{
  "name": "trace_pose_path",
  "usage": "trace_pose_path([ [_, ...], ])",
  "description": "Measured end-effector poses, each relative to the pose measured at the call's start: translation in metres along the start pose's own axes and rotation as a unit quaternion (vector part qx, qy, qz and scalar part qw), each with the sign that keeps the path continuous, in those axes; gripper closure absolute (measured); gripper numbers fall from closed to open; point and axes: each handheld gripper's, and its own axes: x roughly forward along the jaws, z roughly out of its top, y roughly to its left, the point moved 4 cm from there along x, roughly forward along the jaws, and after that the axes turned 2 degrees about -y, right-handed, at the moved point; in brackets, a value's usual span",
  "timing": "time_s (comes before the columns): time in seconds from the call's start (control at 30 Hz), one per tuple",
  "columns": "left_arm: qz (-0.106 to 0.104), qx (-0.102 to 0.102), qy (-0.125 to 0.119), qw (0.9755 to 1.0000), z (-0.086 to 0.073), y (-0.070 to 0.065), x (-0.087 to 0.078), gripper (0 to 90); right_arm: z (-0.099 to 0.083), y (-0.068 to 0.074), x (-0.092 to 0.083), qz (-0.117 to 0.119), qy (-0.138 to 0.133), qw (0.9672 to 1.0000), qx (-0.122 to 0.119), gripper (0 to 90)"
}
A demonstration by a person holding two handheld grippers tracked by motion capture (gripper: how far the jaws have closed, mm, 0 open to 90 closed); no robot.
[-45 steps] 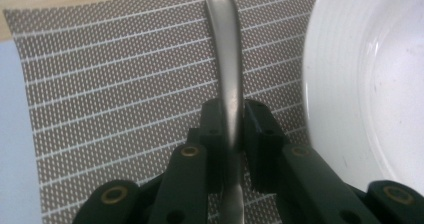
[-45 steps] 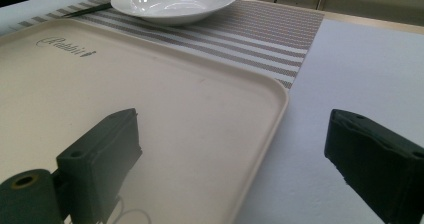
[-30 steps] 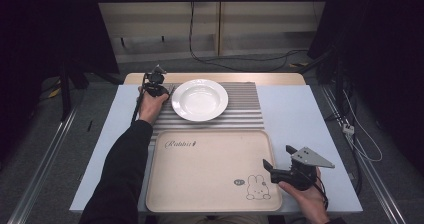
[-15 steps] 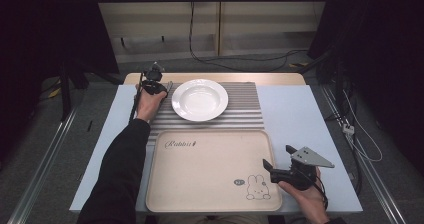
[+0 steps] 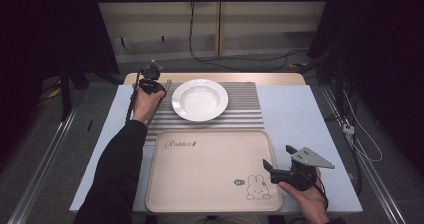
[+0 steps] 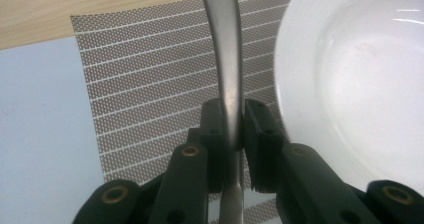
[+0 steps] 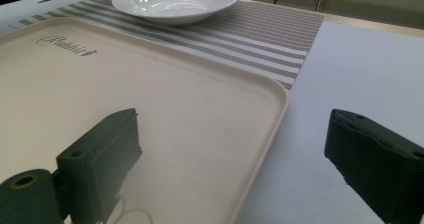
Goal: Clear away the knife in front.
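overhead, our left gripper (image 5: 159,85) clamps a metal utensil handle (image 5: 167,86) left of the plate (image 5: 200,99). up close, the handle (image 6: 226,59) runs lengthwise straight away over the striped mat (image 6: 150,84). our right gripper (image 7: 235,149) gapes over the tray (image 7: 150,109) edge.

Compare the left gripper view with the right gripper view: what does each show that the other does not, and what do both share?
Left gripper view alone: the left gripper shut on a metal utensil handle, and the blue table cover beside the mat. Right gripper view alone: the right gripper with jaws wide apart and nothing between them, over the edge of the beige tray. Both share the white plate and the striped placemat.
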Motion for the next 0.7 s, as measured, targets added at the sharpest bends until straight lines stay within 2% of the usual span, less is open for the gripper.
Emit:
trace_pose_path([
  [0.1, 0.0, 0.001, -0.004, 1.0, -0.001, -0.002, -0.005, 79.6, 0.0, 0.0, 0.0, 0.0, 0.0, 1.0, 0.001, 7.4],
  [0.17, 0.02, 0.029, 0.0, 0.9994, -0.001, -0.004, -0.009, 79.6, 0.0, 0.0, 0.0, 0.0, -0.001, 1.0, 0.001, 7.4],
  [0.2, 0.019, 0.031, 0.001, 0.9993, -0.001, -0.005, -0.011, 79.6, 0.0, 0.0, 0.0, 0.0, -0.001, 1.0, 0.001, 7.4],
  [0.27, 0.004, 0.025, -0.004, 0.9997, -0.001, -0.006, -0.015, 79.6, 0.0, 0.001, 0.0, 0.001, -0.001, 1.0, 0.001, 7.4],
  [0.33, 0.005, 0.033, -0.004, 0.9994, -0.001, -0.007, -0.019, 79.6, 0.0, 0.0, 0.0, 0.0, -0.001, 1.0, 0.001, 7.4],
  [0.43, 0.003, 0.035, -0.009, 0.9993, -0.002, -0.008, -0.025, 79.6, 0.0, 0.0, 0.0, 0.0, -0.001, 1.0, 0.001, 7.4],
  [0.53, -0.012, 0.031, -0.019, 0.9993, -0.004, -0.011, -0.031, 79.6, 0.0, 0.0, 0.0, 0.0, 0.0, 1.0, 0.001, 7.4],
  [0.7, -0.016, 0.047, -0.032, 0.9983, -0.007, -0.019, -0.042, 79.6, 0.0, 0.0, 0.0, 0.0, -0.001, 1.0, 0.001, 7.4],
])
